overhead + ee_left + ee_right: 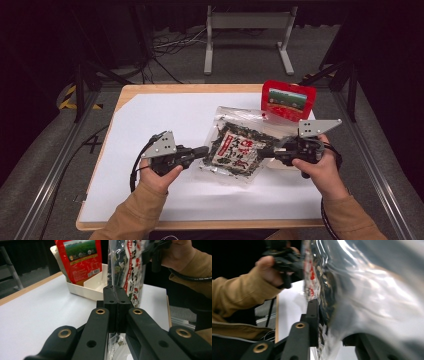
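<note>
- The table (150, 115) carries a white sheet over a wooden top; the high view takes in its whole spread, with both sleeves coming in from the near edge.
- The clear bag (235, 145) of dark dried food, with a white label printed in red and black, is held up just above the middle of the sheet, slightly right of centre. In the left gripper view it hangs edge-on (125, 267); in the right gripper view its shiny film (362, 295) is very close and blurred.
- The white tray (87, 286) at the far right of the table shows its low walls and a divider in the left gripper view; from above it is mostly hidden behind the red pouch (288, 99) standing in it.
- The left gripper (201, 151) points right, its jaws pressed together on the bag's left edge, seen clamped on the film in its own view (113, 296).
- The right gripper (266, 152) points left at the bag's right edge. One jaw lies against the film; the other is hidden behind it, so how far they are apart I cannot tell.
</note>
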### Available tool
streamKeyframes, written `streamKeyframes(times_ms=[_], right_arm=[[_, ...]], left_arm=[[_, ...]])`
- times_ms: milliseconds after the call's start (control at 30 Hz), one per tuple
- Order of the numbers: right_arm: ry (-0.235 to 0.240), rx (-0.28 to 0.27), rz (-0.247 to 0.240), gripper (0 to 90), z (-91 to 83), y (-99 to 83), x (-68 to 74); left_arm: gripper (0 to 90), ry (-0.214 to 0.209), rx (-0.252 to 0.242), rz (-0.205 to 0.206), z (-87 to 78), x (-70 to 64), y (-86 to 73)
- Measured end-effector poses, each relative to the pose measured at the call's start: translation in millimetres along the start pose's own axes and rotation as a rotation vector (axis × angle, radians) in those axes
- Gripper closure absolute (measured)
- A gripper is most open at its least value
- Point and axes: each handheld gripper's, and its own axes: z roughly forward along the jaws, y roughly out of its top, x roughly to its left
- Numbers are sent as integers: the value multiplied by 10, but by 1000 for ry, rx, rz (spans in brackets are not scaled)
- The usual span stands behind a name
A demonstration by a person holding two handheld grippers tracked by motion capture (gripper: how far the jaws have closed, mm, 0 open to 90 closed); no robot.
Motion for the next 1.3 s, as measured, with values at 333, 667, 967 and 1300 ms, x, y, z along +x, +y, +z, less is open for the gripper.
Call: streamKeyframes(times_ms=[333,667,967,1300], right_arm=[[-25,57,-88,760,-159,326,122],[-118,99,-90,759,-444,524,124],[-187,139,-84,759,-648,709,85],[-242,159,-41,758,-791,824,-5]], left_arm=[[672,-13,-20,-28,-54,48,51],[559,46,24,-49,-138,168,13],[513,94,109,-71,-195,316,-71],[405,137,122,-94,-259,422,-124]])
